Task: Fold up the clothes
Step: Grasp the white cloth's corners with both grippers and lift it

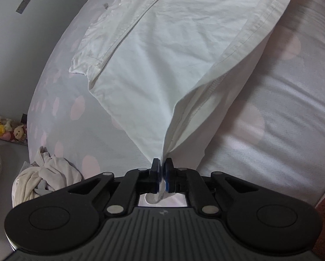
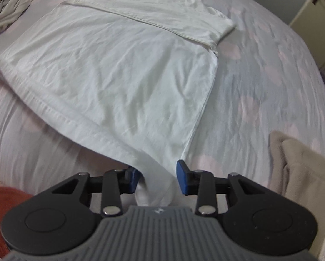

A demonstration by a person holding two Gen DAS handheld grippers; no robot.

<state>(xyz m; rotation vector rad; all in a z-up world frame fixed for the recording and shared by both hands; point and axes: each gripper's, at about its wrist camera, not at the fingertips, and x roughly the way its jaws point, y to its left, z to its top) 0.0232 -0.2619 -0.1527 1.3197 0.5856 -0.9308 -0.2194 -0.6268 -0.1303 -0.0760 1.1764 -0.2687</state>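
White T-shirt (image 2: 110,69), frame centre on the spotted bedsheet (image 2: 271,82): left gripper (image 1: 161,165) pinching hem corner, right gripper (image 2: 157,174) spread astride opposite corner, should clamp first, then both lift evenly.

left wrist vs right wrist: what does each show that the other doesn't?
Left wrist only: the left claw shut on a hem corner of the white shirt, and plush toys by the wall. Right wrist only: the right claw open around the other hem corner, and a beige garment. Both: the shirt, the spotted bedsheet, and the crumpled clothes pile.
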